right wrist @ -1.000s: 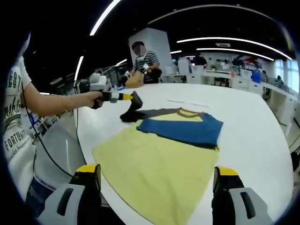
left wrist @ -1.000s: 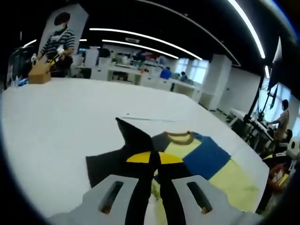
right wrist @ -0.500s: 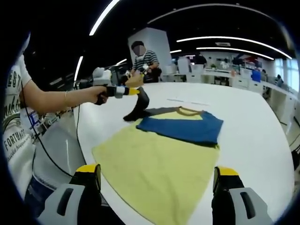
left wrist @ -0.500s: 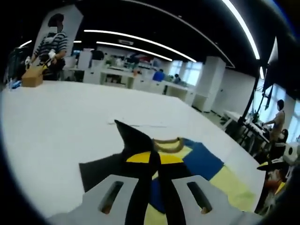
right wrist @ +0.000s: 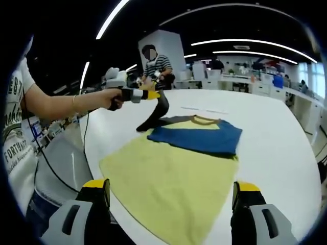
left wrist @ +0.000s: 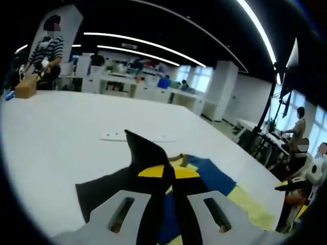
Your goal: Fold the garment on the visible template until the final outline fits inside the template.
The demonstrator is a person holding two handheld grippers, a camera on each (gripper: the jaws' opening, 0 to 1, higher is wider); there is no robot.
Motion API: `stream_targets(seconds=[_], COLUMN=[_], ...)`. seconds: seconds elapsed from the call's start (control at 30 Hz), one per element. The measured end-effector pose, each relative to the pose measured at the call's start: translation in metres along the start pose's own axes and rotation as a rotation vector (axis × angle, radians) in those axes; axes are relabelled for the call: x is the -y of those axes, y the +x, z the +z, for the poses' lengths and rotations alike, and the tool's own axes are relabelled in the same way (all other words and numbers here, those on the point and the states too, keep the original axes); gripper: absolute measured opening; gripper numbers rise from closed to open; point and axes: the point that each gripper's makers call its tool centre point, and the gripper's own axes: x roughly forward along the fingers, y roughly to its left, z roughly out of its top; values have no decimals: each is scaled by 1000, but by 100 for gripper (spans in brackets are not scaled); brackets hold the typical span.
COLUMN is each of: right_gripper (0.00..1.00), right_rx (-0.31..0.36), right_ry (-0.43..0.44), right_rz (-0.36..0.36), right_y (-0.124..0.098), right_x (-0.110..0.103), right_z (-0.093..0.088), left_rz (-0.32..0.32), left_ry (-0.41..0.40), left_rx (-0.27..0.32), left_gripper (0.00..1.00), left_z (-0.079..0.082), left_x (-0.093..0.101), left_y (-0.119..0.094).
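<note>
We have the left tool point(right wrist: 153, 95) pressed together on the dark grey sleeve point(right wrist: 155, 113) of the yellow, blue and grey short-sleeved cotton T-shirt point(right wrist: 181, 168), and it holds that sleeve up off the broad white tabletop point(right wrist: 271, 138) so the cloth hangs in a curved strip down to the shoulder. In the left gripper view the same sleeve point(left wrist: 145, 153) stands as a dark peak between the closed jaws of the left tool point(left wrist: 168, 176), with the blue chest panel point(left wrist: 209, 173) lying beyond. We judge the lift is meant to clear the sleeve from the surface so it can be carried inward over the body of the shirt.

The rest of the shirt lies flat near the tabletop's near edge, yellow lower half toward us, blue band and ribbed tan collar point(right wrist: 204, 121) farther off. Our right tool point(right wrist: 171, 204) is spread wide and holds nothing, hovering above the yellow hem, likely ready to pin or take the other side.

A thin pale strip point(right wrist: 204, 110) lies on the tabletop beyond the collar; whether it marks the template we cannot tell. The folding looks barely begun: only one sleeve is raised.
</note>
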Motion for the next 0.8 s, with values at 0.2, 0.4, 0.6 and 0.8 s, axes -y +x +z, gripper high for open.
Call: stream_targets(seconds=[0.2,0.4,0.6,0.8], right_gripper=[99,99,99,99], right_rx=[-4,-10,-15,-16], right_ry=[4,2,-4,1], right_rz=[-5,-7,-18,-22], right_y=[-2,-3,-7,-8], right_x=[2,2,4,5], right_z=[-2,-4,-4,-7], left_rz=[-29,-64,-94,-126], left_ry=[3,12,11,11], left_rx=[0,-2,-16,-27], left_gripper=[1,1,1,1], left_z=[2,3,-3,-6], left_x=[16,35,53,73], left_y=[10,22,33,43])
